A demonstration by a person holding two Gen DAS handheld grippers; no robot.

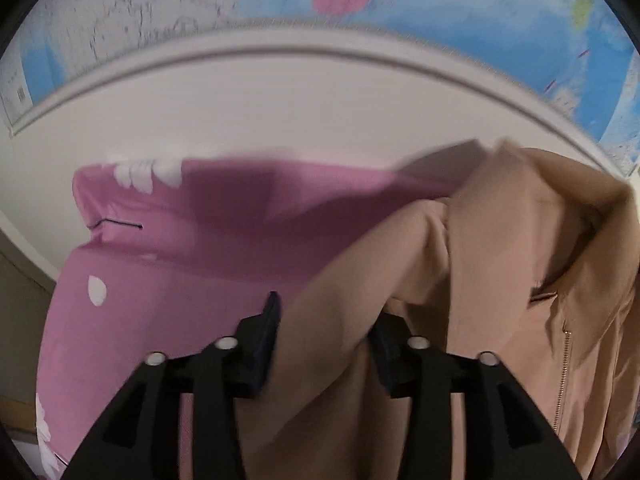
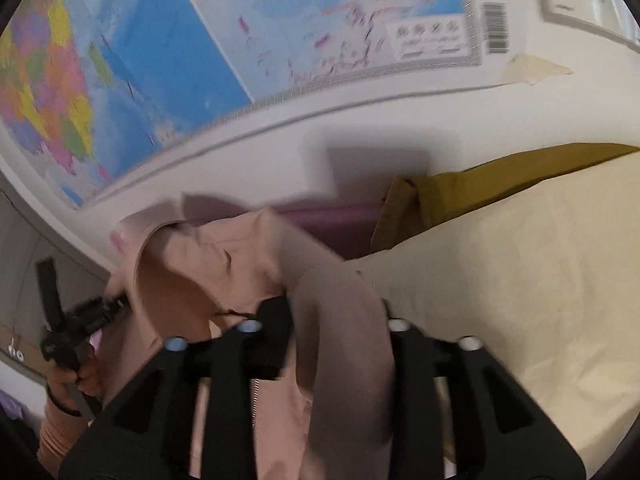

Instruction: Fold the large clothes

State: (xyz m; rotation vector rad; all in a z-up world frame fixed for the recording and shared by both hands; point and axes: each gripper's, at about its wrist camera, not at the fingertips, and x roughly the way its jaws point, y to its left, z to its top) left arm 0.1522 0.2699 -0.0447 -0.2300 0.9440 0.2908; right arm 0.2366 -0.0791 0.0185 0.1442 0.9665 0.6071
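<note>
Glossy wall map [image 1: 460, 12] above pink bedsheet [image 1: 168, 264]. I see soft tan zip jacket [image 1: 500, 264] bunched there; fabric runs between spread left hand-held gripper [image 1: 324, 344] and right hand-held gripper [image 2: 336, 332], neither visibly pinching.

Tan jacket [image 1: 500, 264] between left claw [image 1: 326, 340], pink sheet [image 1: 180, 248]

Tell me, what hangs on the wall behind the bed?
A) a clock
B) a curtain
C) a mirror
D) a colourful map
D: a colourful map with blue seas and bright patches covers the wall above the tan jacket.
</note>
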